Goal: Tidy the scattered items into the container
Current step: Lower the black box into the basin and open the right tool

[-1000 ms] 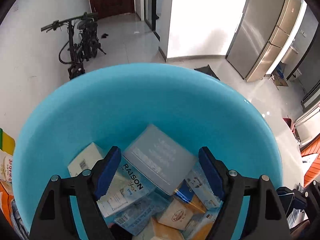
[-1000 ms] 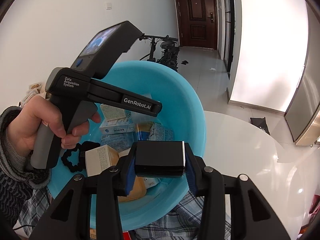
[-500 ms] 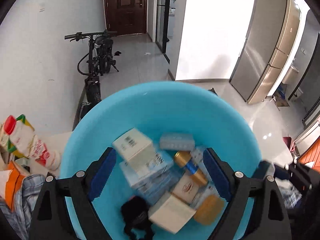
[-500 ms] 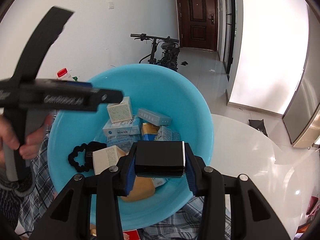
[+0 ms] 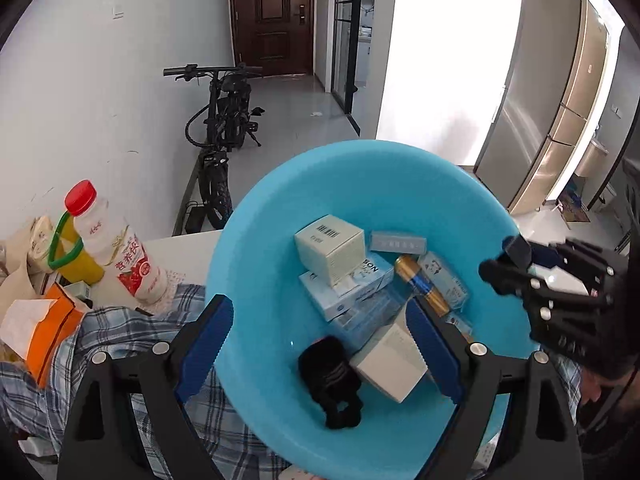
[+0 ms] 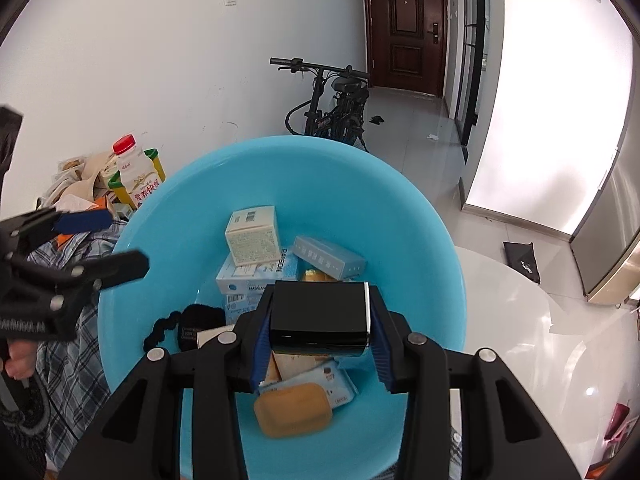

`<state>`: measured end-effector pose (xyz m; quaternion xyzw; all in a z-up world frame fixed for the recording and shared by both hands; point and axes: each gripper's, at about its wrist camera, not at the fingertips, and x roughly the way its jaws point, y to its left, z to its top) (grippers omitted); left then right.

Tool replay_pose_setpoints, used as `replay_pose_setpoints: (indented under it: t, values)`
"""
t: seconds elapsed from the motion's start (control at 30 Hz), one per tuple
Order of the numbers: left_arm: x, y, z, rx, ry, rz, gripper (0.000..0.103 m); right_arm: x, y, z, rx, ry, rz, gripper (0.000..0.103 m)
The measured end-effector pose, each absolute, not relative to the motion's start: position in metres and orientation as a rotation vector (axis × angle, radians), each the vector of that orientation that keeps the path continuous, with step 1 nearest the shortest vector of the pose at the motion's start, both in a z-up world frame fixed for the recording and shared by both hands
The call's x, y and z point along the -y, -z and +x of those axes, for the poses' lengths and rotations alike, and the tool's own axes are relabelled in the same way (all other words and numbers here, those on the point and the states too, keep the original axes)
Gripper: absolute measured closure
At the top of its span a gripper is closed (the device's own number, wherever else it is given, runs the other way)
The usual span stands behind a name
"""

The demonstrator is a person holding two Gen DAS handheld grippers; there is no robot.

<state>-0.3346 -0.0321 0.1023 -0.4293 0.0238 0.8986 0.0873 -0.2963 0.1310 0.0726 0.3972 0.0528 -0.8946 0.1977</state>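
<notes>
A blue plastic basin (image 5: 280, 208) (image 6: 420, 216) holds several small boxes, a battery (image 5: 420, 284), a black scrunchie (image 5: 332, 380) and an orange soap bar (image 6: 294, 414). My left gripper (image 5: 320, 344) is open and empty, hovering over the basin's near left rim. My right gripper (image 6: 320, 344) is shut on a black box (image 6: 320, 316) and holds it above the basin's near side. The right gripper also shows at the right edge of the left wrist view (image 5: 560, 292).
A red-capped drink bottle (image 5: 112, 248) (image 6: 138, 176), an orange carton (image 5: 44, 328) and bags stand left of the basin on a plaid cloth (image 5: 120, 344). A white round table (image 6: 540, 340) extends right. A bicycle (image 5: 220, 128) leans at the wall behind.
My left gripper has drawn back and left out of the basin, leaving the grey-blue box inside. My right gripper has kept the black box over the basin.
</notes>
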Motion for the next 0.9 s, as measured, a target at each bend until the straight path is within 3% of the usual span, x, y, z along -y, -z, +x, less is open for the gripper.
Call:
replay_pose_setpoints:
  t: [0.13,0.4,0.63,0.83,0.9]
  values:
    - [0.037,-0.095,-0.334,-0.074,-2.674,-1.29,0.013,-0.114,-0.07,-0.325,-0.18,2.504,1.145,0.062]
    - [0.041,-0.083,-0.338,-0.062,-2.664,-1.306,0.013,-0.095,-0.05,-0.377,-0.026,2.432,1.285,0.062]
    - [0.04,-0.085,-0.346,-0.025,-2.678,-1.283,0.013,-0.086,-0.041,-0.395,-0.029,2.486,1.318,0.062]
    - [0.038,-0.08,-0.349,-0.038,-2.694,-1.295,0.013,-0.088,-0.043,-0.38,-0.074,2.474,1.31,0.049]
    - [0.038,-0.079,-0.348,-0.03,-2.699,-1.301,0.013,-0.091,-0.048,-0.372,-0.088,2.481,1.294,0.049]
